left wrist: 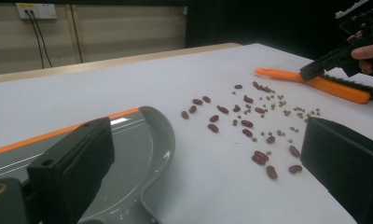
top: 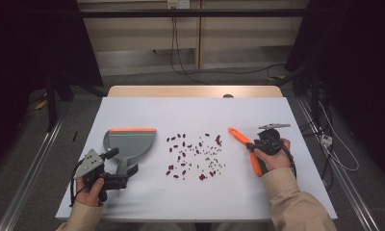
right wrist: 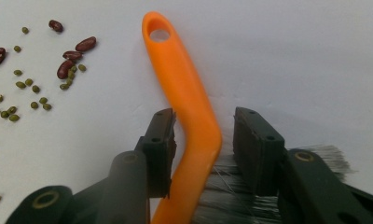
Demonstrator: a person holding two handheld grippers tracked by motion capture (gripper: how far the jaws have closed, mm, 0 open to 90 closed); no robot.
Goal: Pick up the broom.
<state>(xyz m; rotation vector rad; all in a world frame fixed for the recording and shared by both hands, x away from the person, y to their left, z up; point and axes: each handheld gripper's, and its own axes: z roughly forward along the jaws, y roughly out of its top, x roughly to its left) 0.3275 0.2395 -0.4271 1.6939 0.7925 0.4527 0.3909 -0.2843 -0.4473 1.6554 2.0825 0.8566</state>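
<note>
A grey dustpan (top: pixel 132 143) with an orange lip lies left of centre on the white table (top: pixel 195 108). My left gripper (top: pixel 123 161) is open, its jaws standing either side of the pan's handle (left wrist: pixel 140 205) without closing on it. Red beans and small green beans (top: pixel 195 156) are scattered mid-table. To their right lies an orange brush (top: pixel 243 143). My right gripper (right wrist: pixel 205 121) is open around the brush handle (right wrist: pixel 184 84), just ahead of the bristles (right wrist: pixel 231 191). Its left jaw is close against the handle and its right jaw stands apart.
The table's far edge is bare wood (top: pixel 195 90). Cables (top: pixel 181 57) run from a wall socket across the floor behind the table. Metal rails (top: pixel 32 168) flank the table on both sides. White surface lies bare in front of the beans.
</note>
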